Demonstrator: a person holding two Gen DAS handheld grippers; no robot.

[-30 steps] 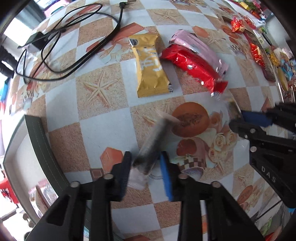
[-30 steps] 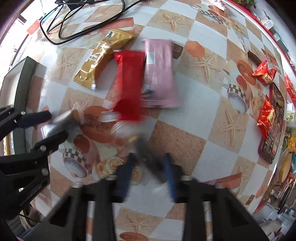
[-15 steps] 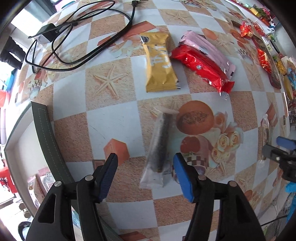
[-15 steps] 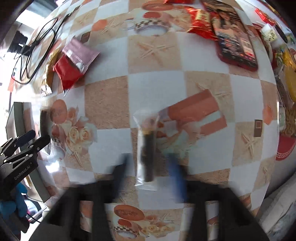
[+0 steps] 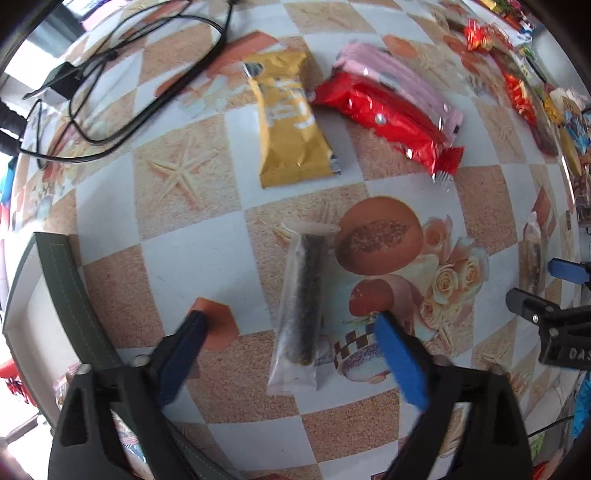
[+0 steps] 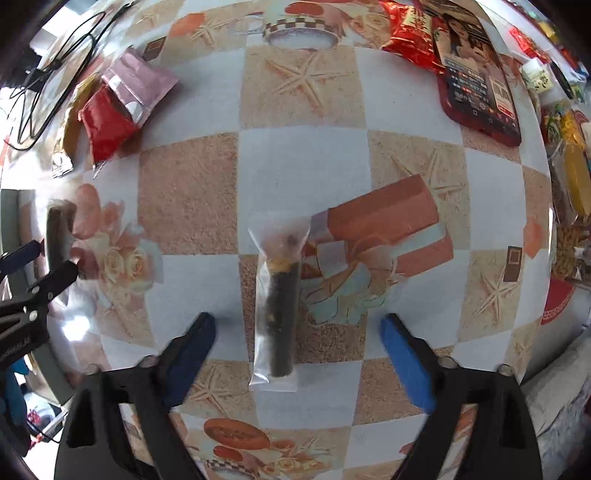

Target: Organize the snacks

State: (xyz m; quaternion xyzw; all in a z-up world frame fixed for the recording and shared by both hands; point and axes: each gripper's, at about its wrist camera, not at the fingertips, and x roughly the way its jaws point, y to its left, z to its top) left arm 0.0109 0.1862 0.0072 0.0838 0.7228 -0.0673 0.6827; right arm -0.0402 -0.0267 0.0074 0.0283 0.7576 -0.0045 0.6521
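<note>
The left gripper (image 5: 288,325) has its blue-padded fingers spread wide apart over the checkered, starfish-and-fruit printed tablecloth (image 5: 192,258), clamping nothing. Between them, touching neither pad, lies a dark cylindrical snack roll sealed in a clear plastic sleeve (image 5: 301,306), flat on the cloth and running lengthwise away from the tool. Farther ahead of the left gripper lie a gold foil snack packet (image 5: 290,122), and just to its right a shiny red foil snack packet (image 5: 388,118) with a pale pink snack packet (image 5: 402,85) partly tucked behind it. Ahead and to the left, a looped black cable with a charger block (image 5: 110,74) rests on the cloth, and at the near left a dark green stitched tray rim (image 5: 62,280) borders the table. The right gripper (image 6: 297,328) is likewise wide open and empty-handed, its fingers straddling a second dark snack roll in a clear plastic sleeve (image 6: 279,302) that lies flat between them without contact, the sealed end pointing forward. Ahead and to the right of this tool is a red-cased smartphone with a lit screen (image 6: 476,70), beside a red crinkly snack bag (image 6: 413,33). Far off to the right edge sit mixed yellow snack packets (image 6: 572,173), too warped to tell apart.
</note>
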